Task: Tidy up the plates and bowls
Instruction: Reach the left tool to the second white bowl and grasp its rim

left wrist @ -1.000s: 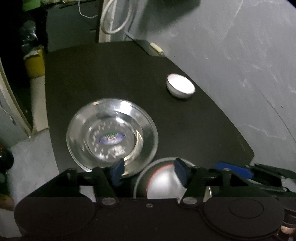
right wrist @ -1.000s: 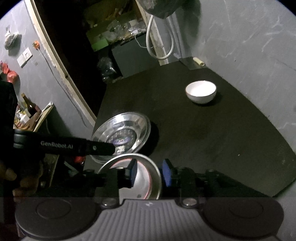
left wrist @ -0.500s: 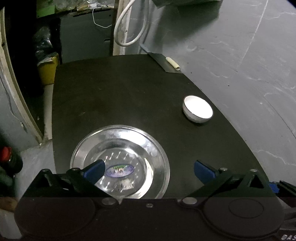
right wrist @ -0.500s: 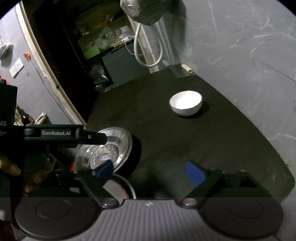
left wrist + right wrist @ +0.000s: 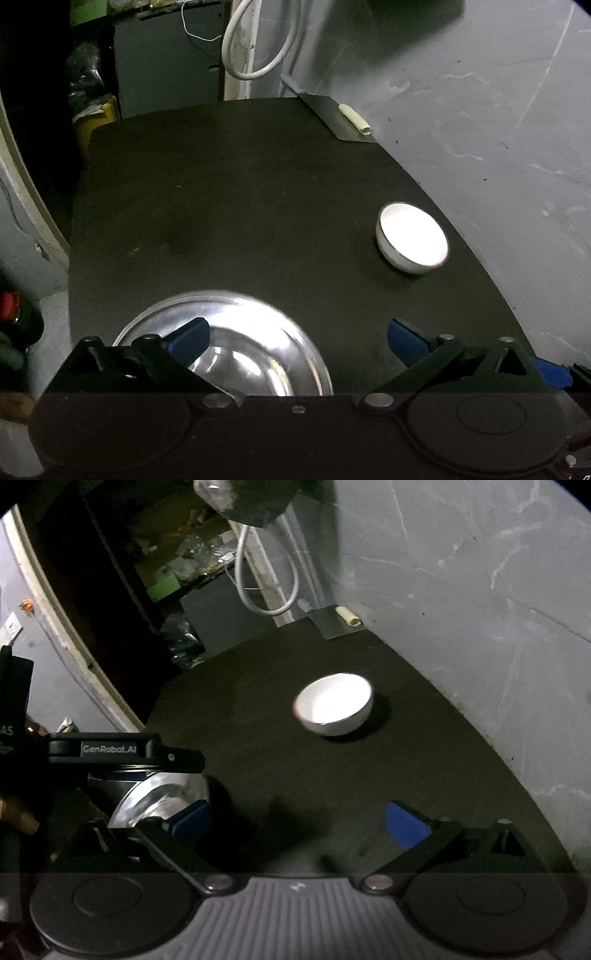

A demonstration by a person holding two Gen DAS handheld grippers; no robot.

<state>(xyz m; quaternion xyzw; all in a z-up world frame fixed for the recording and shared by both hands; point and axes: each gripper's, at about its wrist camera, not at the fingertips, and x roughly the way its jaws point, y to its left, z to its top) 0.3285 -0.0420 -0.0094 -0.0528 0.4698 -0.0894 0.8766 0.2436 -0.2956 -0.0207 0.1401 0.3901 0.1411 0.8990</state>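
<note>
- Now spread wide with nothing between the blue pads: left tongs (image 5: 295, 338), over the near edge of the black bench (image 5: 236, 206).
- Likewise gaping and empty after just opening: right tongs (image 5: 297, 821).
- Resting near left on the bench, partly under the left tongs: steel plate (image 5: 255, 328).
- Standing upright far right, well apart from the plate: 1 white bowl (image 5: 334, 705).

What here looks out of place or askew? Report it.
Nothing stands out. The white bowl sits upright and apart from the steel plate on the black table; no spill or damage shows.
</note>
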